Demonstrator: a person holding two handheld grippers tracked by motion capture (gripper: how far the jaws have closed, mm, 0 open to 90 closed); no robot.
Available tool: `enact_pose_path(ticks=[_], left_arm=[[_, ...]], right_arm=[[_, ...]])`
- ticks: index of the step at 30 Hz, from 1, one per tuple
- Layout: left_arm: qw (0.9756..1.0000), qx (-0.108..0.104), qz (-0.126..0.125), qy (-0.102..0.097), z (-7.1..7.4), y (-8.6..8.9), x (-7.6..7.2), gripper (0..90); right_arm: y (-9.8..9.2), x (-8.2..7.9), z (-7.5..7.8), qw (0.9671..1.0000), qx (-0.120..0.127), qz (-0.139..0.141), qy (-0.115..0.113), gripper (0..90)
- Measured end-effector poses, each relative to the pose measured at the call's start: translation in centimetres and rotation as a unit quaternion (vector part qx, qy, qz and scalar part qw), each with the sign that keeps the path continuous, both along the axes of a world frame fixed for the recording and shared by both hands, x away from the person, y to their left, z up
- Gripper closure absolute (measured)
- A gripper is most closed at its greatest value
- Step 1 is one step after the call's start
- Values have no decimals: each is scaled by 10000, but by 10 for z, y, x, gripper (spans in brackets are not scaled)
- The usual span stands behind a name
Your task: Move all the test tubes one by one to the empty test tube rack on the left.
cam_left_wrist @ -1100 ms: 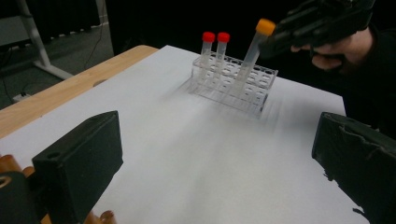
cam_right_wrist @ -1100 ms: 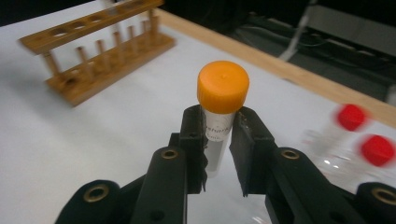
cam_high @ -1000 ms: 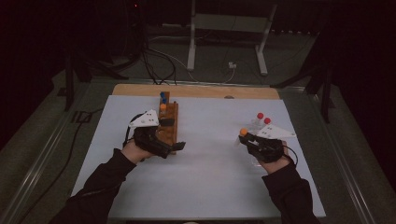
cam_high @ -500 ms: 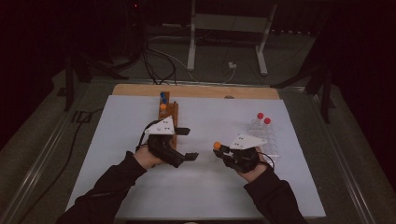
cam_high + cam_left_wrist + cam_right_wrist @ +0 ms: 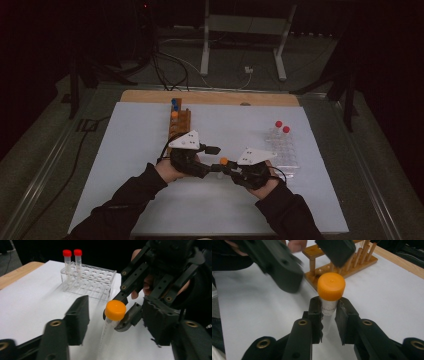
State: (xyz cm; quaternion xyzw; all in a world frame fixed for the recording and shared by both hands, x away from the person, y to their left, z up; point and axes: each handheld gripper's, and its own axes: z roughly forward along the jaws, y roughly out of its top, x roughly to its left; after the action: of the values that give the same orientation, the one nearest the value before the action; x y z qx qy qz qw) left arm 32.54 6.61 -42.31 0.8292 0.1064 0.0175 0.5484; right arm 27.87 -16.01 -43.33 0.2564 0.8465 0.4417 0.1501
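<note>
1. The right gripper (image 5: 329,315) was pinched on an orange-capped tube (image 5: 329,296), its two black jaws pressing the clear body just under the cap, with the tube standing upright between them.
2. The left gripper (image 5: 113,317) had just been closing. Its jaws stood on either side of the same tube, but they were still apart from it, so I would call them spread, not gripping.
3. From the high view, the two grippers met near the middle of the white table (image 5: 125,165), and the orange cap (image 5: 223,161) sat right between them, lifted off the surface.
4. Behind the left hand stood a wooden rack (image 5: 179,122) holding a few capped tubes; off to the right was a clear plastic rack (image 5: 282,147) with two red-capped tubes (image 5: 282,127) at its far end.
5. My reading was that tubes were being carried from the wooden rack to the clear one. Two had already been placed, and this one was midway, seemingly being passed or uncapped between hands. Most clear wells remained unfilled, so plenty of work was left.
</note>
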Motion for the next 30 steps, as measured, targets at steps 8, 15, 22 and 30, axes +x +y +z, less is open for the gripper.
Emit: enact_pose_path(ticks=[8,15,22,30], left_arm=[[9999,64,-16,-79,-4,-6,1,642],[9998,70,-34,-156,-5,-6,1,708],[9998,64,55,-154,-1,-2,4,712],[9991,21,346,-252,14,16,12,713]], right_arm=[[1,-1,0,10000,-15,28,-7,745],[0,0,0,10000,0,-2,12,744],[-3,0,2,9999,117,-112,-20,604],[-10,-1,6,9990,309,-312,-63,362]])
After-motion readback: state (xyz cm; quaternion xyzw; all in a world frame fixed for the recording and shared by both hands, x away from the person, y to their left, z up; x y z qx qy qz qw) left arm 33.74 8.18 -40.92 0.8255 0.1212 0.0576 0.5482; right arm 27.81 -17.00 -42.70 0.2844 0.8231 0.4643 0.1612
